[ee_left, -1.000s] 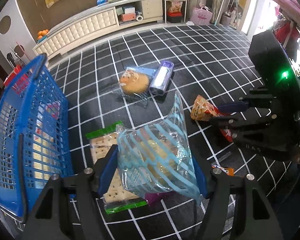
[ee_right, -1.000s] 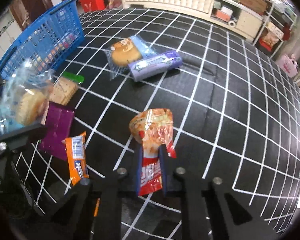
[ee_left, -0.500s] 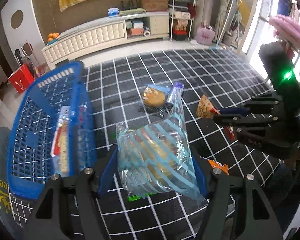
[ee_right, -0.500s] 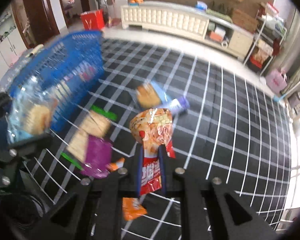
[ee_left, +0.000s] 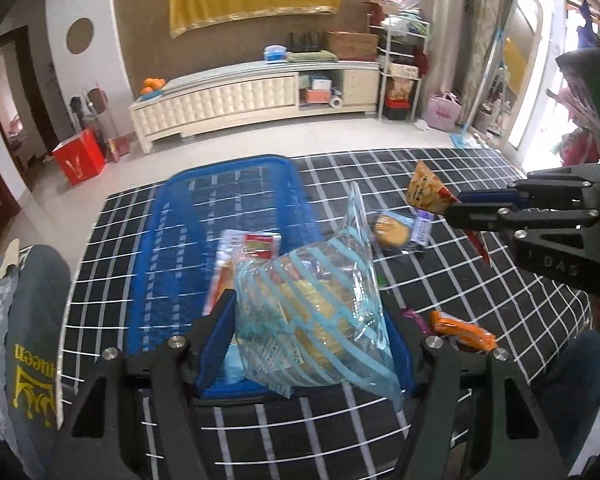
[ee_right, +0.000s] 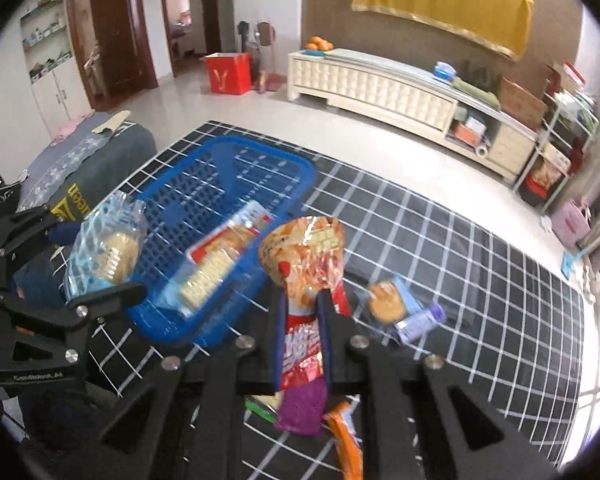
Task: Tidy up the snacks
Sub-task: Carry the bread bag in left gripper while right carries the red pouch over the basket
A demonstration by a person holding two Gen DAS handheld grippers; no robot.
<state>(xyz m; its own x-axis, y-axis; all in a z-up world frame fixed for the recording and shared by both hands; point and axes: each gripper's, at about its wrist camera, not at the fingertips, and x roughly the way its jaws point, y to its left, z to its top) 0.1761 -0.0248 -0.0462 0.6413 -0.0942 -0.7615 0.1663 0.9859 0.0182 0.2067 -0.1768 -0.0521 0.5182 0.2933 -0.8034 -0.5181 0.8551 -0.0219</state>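
Note:
My left gripper [ee_left: 310,320] is shut on a clear bag with blue stripes holding biscuits [ee_left: 312,312], raised over the near end of the blue basket [ee_left: 180,240]. It also shows in the right wrist view [ee_right: 108,248]. My right gripper [ee_right: 304,320] is shut on an orange-red snack bag [ee_right: 304,256], held high to the right of the basket [ee_right: 236,176]; it also shows in the left wrist view [ee_left: 426,188]. A red cracker pack [ee_right: 220,256] lies in the basket.
On the black grid mat [ee_right: 460,248] lie a wrapped round cake [ee_right: 386,300], a purple packet [ee_right: 420,322], a magenta pouch [ee_right: 302,408] and an orange packet [ee_left: 462,328]. A dark folded garment [ee_left: 32,320] lies left of the basket. A white cabinet [ee_left: 236,100] stands behind.
Both grippers have risen high above the mat with their bags. The left gripper has swung left, from over the green cracker pack to over the basket.

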